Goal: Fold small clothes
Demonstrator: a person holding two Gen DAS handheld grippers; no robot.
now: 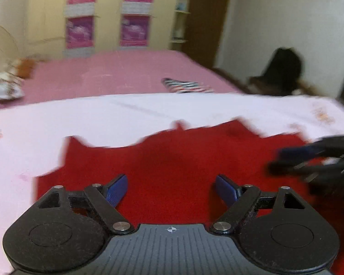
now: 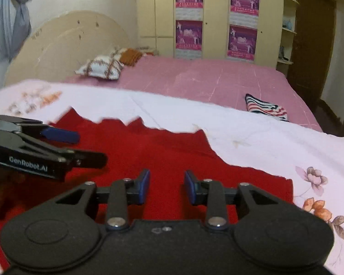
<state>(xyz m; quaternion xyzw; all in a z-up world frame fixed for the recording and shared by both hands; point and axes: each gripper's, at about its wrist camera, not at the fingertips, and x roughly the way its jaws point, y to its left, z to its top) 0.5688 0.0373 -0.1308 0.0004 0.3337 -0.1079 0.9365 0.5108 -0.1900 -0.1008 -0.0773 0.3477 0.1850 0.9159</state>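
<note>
Left hand-held gripper (image 1: 171,189): jaws wide apart, empty, over red cloth (image 1: 172,155).
Right hand-held gripper (image 2: 167,186): jaws partly apart, nothing between.
Cloth: on white sheet (image 2: 252,137).

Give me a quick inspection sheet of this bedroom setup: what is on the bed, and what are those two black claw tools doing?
Surface: white floral sheet spread over a pink bed.
Job's things: red garment lying flat on the sheet; striped folded cloth farther back on the pink bed.
Clutter: patterned pillow by the headboard.
Grippers: left gripper open wide above the red garment, holding nothing; right gripper open narrower, nothing between its fingers.
Cables: nothing seen.
Surroundings: cream wardrobe with purple posters, brown door.
</note>
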